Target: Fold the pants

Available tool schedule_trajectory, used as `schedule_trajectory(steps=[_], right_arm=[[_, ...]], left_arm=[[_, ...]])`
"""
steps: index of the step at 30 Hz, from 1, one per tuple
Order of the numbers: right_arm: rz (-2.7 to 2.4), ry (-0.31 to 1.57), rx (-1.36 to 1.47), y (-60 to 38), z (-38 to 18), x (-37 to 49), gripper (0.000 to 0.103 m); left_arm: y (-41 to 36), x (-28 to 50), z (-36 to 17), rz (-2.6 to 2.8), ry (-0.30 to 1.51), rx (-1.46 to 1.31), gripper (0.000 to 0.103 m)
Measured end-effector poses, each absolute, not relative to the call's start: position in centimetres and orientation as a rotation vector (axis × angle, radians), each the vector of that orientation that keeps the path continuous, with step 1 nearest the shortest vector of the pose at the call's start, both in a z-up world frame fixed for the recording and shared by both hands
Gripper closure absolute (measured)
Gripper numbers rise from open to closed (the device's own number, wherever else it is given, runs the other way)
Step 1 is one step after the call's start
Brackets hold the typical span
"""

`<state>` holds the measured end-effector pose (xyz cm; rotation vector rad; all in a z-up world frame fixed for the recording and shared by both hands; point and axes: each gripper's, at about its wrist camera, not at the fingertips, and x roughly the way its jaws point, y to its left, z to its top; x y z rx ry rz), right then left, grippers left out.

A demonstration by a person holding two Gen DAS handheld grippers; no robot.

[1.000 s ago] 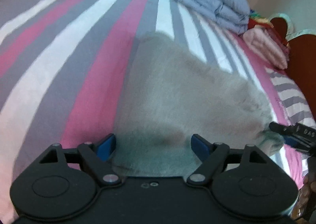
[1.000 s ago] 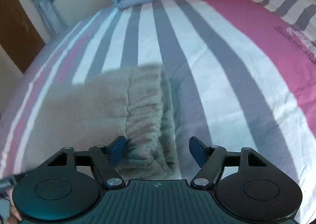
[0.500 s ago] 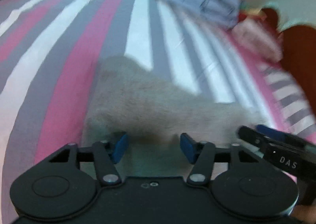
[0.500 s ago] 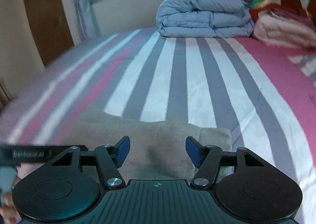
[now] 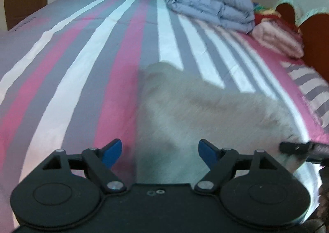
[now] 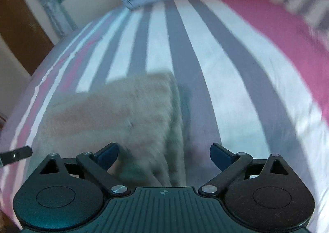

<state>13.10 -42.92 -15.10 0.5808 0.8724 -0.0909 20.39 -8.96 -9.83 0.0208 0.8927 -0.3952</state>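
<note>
The pants (image 5: 205, 113), a soft beige-grey bundle already doubled over, lie flat on the striped bed sheet (image 5: 86, 64) near the close edge of the bed. The left gripper (image 5: 160, 151) hangs just above their near left corner; its blue fingers (image 5: 112, 151) stand wide apart, having just been opening, with the cloth's left edge running between them but neither pad pressing on it. The right gripper (image 6: 164, 156) hovers over the near right corner, where the ribbed waistband (image 6: 164, 113) ends; its fingers (image 6: 223, 157) are also released and spread very wide, having just opened, with the fabric under the left one and bare sheet under the right. Each gripper's tip shows at the border of the other's view. At the far side of the bed sit a folded blue-grey duvet (image 5: 213, 11) and, just beside it, a folded pink blanket (image 5: 277, 42). Both views are blurred
</note>
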Motion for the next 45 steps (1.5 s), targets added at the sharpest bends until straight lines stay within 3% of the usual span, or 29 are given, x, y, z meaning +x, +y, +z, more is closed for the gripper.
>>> schedule_trajectory(steps=[5,9,14,17,19,24,35,45], right_arm=[[0.004,0.884,0.837,-44.0,-17.2,13.3,0.007],[0.070,0.910,0.795,-42.5,-17.7,14.3,0.008],[0.052,0.889,0.770,-41.7,-17.6,14.1,0.038],[0.047,0.867,0.789,-41.7,-17.4,13.5,0.043],[0.046,0.853,0.793,-41.6,-17.3,13.2,0.045],[0.051,0.802,0.796,-41.8,-16.4,11.8,0.049],[0.106,0.676,0.842,-41.5,-13.0,11.4,0.052],[0.185,0.552,0.825,-39.2,-7.9,15.3,0.052]], left_arm=[[-9.0,20.9,-12.0,-0.420,0.965,-0.004,0.031],[-9.0,21.5,-13.6,-0.430,0.996,-0.088,0.034],[-9.8,20.9,-13.8,-0.413,0.962,-0.068,0.044],[-9.9,20.3,-13.4,-0.402,0.935,-0.072,0.057],[-9.7,20.0,-12.9,-0.400,0.914,-0.067,0.073],[-8.9,19.1,-11.8,-0.408,0.867,-0.091,0.090],[-9.3,18.1,-8.3,-0.415,0.724,-0.080,0.093],[-7.6,22.1,-4.5,-0.371,0.627,-0.161,0.094]])
